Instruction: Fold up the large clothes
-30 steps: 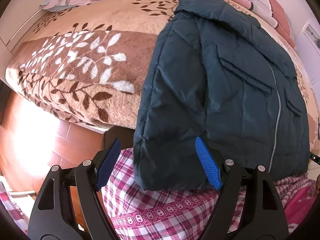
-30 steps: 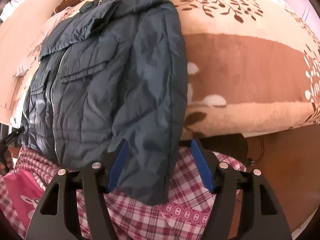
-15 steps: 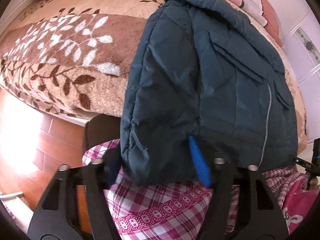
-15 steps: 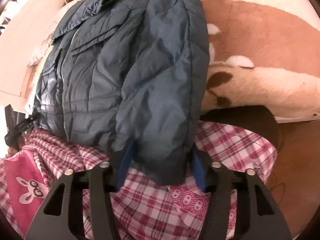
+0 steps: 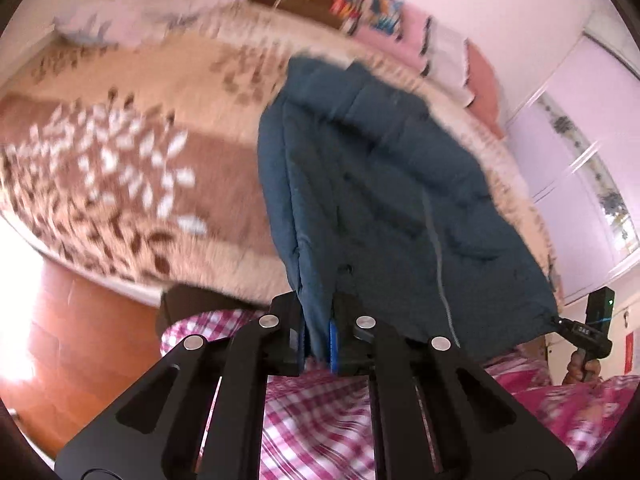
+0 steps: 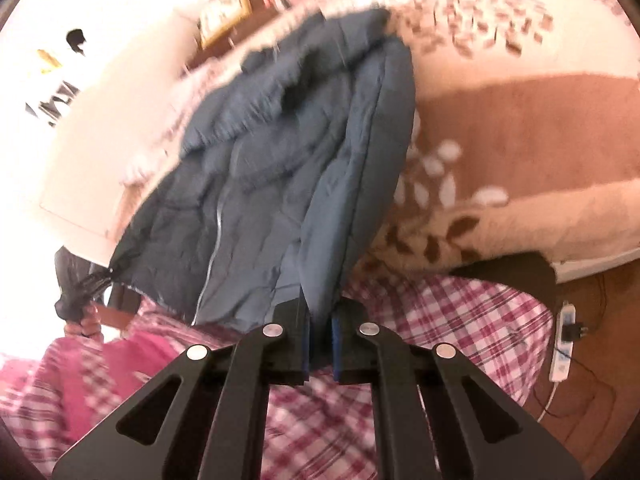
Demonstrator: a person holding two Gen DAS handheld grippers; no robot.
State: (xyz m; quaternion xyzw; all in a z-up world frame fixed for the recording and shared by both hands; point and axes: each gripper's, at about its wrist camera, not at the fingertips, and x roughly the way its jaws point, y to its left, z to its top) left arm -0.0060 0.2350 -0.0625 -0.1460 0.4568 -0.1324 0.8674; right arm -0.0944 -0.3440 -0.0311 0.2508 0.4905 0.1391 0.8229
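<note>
A dark teal quilted jacket with a zip lies on the bed, its hem lifted off the near edge. My left gripper is shut on the hem's left corner. My right gripper is shut on the hem's right corner, where the jacket hangs in folds. The right gripper also shows in the left wrist view, at the far corner of the hem. Both views are motion-blurred.
The bed has a brown and cream leaf-patterned blanket. Pillows and folded bedding lie at its head. A pink checked garment is below the grippers. A white power strip lies on the wooden floor at right.
Both grippers have closed on the jacket's hem corners and lifted it, tilting upward. The hem has risen off the bed edge and the jacket is bunched toward its collar.
</note>
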